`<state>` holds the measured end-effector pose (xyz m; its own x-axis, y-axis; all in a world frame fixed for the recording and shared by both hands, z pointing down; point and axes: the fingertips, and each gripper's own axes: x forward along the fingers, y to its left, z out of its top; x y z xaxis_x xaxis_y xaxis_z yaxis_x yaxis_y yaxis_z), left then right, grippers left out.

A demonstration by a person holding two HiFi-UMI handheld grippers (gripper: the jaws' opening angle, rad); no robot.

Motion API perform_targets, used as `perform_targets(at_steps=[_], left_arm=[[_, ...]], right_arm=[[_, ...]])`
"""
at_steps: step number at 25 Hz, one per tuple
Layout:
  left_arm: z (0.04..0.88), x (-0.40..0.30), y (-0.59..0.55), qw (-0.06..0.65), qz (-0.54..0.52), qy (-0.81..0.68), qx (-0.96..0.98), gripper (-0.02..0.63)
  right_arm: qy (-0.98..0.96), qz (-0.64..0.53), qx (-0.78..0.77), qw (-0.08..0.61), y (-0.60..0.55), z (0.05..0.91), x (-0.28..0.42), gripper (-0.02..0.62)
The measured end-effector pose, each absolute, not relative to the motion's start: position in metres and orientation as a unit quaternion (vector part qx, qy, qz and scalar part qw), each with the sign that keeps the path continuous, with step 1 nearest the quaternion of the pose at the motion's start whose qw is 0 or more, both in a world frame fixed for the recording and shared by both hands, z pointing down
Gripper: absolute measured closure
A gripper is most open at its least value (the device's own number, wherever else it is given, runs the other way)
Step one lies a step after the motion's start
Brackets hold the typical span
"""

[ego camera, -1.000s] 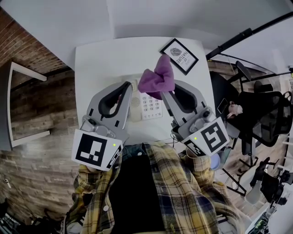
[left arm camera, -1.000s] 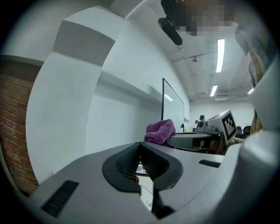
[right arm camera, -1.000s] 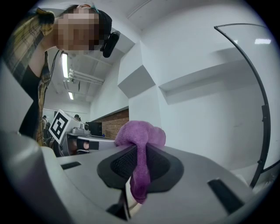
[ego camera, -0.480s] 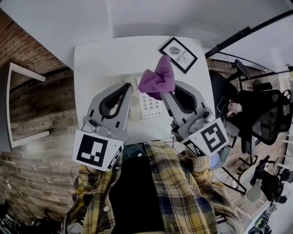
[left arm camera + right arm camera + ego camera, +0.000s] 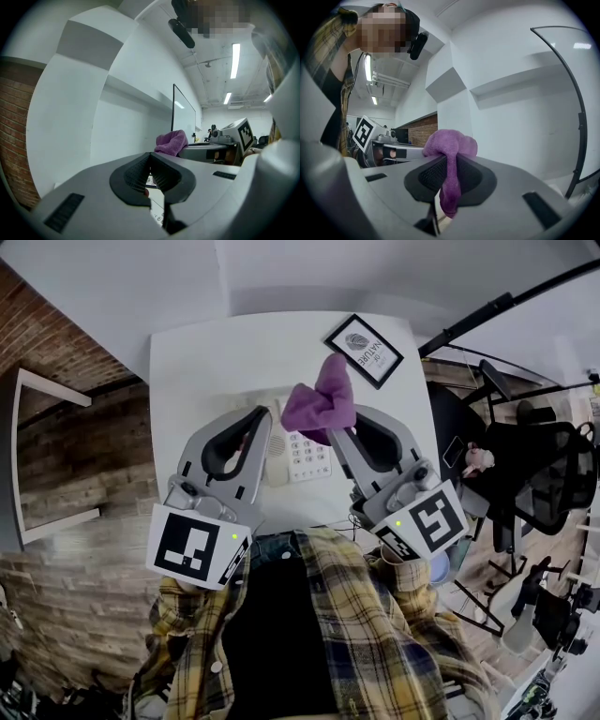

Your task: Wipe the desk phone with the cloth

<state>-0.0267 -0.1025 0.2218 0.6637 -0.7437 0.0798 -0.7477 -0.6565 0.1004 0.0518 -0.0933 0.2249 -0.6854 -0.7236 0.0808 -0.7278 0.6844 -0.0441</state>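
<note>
Marker cubes: nearest the wearer, one on each gripper. They show black-and-white square patterns only, no words.
Left gripper [image 5: 150, 161]: the jaws are clenched together on nothing. The tip sits over the left side of the desk phone [image 5: 302, 457]; whether it touches cannot be told.
Right gripper [image 5: 449, 164]: the jaws are clamped on the purple cloth [image 5: 451, 143], which bunches above the pads and hangs a short tail below.
Cloth position: lifted over the phone's far end, not visibly pressed onto it.
Change: almost none. Over the past second both grippers, the cloth and the phone keep the same places.
Meaning for the task: this looks like a pause — the cloth likely has to come down onto the phone before any wiping counts.
Phone keypad: a grid of pale keys, with digits too small to read.
Framed card [image 5: 366, 352]: beyond the phone, tilted near the far right corner. It has a round fingerprint-like motif and a word that looks like "NATURE"; the smaller print is unreadable.
Desk [image 5: 206, 362]: white, set against a pale wall.
</note>
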Motion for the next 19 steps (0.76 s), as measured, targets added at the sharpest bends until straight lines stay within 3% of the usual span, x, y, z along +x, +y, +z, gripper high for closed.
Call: perform_targets(at_steps=[19], left_arm=[[0.2224,-0.0348,-0.1007,0.067,0.012,-0.414,0.908,0.591]], right_arm=[[-0.917,0.038,0.397,0.027,-0.09,0.2257,0.0483,0.537]])
